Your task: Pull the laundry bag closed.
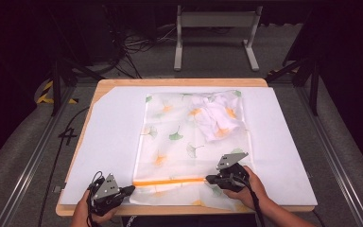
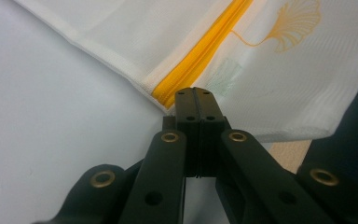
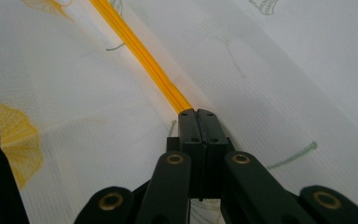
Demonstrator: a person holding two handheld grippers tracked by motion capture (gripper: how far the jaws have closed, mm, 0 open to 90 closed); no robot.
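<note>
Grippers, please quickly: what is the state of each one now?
Left gripper: closed, at the end of the yellow zipper; what it grips cannot be told.
Right gripper: closed, on the zipper line.

Left tool (image 1: 131, 188) and right tool (image 1: 210, 178), each held in one hand, lie low with jaws pressed together, tips pointing toward each other.

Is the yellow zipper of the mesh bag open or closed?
Closed: the zipper shows as one unbroken yellow line between both shut grippers, no gap.
</note>
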